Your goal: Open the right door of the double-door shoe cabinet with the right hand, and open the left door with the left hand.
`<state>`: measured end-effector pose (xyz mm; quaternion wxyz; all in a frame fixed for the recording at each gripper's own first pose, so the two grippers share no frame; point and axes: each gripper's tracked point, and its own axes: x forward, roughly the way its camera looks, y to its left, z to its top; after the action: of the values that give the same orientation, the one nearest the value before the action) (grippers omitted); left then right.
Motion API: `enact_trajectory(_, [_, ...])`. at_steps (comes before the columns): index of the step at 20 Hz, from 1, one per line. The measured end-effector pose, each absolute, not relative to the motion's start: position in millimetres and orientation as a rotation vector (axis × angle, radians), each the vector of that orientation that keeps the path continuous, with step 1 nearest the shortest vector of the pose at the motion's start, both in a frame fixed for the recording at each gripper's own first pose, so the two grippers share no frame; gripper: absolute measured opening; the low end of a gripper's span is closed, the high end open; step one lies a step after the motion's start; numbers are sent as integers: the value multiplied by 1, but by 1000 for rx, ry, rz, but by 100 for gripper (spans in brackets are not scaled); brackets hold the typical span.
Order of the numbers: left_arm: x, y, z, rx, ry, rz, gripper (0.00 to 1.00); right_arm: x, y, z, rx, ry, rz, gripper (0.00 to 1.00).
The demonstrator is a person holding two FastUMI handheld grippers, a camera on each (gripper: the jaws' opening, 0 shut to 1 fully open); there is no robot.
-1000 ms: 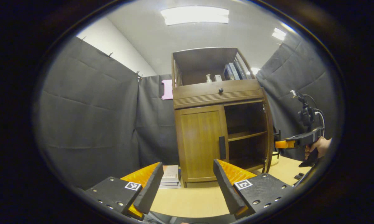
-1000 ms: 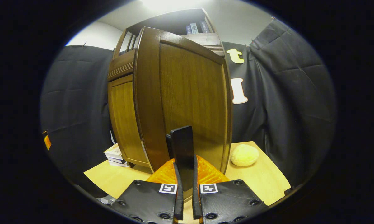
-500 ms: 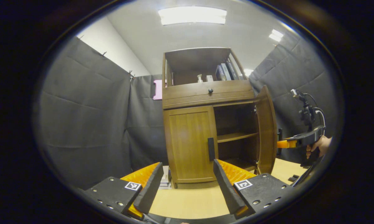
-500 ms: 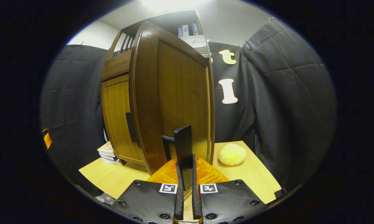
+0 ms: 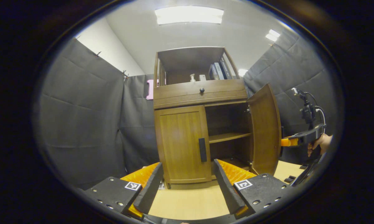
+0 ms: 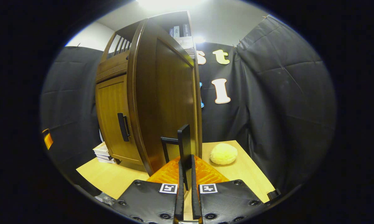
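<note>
Gripping the black handle (image 6: pixel 184 140) of the right door (image 6: pixel 165 102), the right gripper (image 6: pixel 187 189) is seen with both fingers pressed on it. That door is swung wide open from the shoe cabinet (image 5: pixel 201 93), and an inner shelf (image 5: pixel 229 137) is exposed. The left door (image 5: pixel 182 144) is shut, its handle (image 5: pixel 202 150) untouched. The left gripper (image 5: pixel 188 183) is held with fingers spread wide, short of that door, above the wooden table (image 5: pixel 190 202). A yellow sponge (image 6: pixel 223 153) lies on the table beside the cabinet.
</note>
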<state>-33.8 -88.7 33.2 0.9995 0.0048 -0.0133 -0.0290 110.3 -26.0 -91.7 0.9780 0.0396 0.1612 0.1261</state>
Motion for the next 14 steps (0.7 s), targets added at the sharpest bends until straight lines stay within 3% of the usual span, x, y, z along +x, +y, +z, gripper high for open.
enact_trajectory(7, [-33, -97, 34, 18, -25, -66, 94, 118, -62, -93, 86, 333, 212, 12])
enact_trajectory(11, [-28, -103, 33, 22, -21, -77, 94, 117, -82, -94, 95, 335, 195, 5])
enact_trajectory(12, [-27, -105, 33, 23, -20, -82, 94, 116, -86, -94, 92, 334, 191, 15])
enact_trajectory(14, [-22, -111, 33, 22, -19, -94, 94, 107, -90, -93, 96, 328, 190, 0])
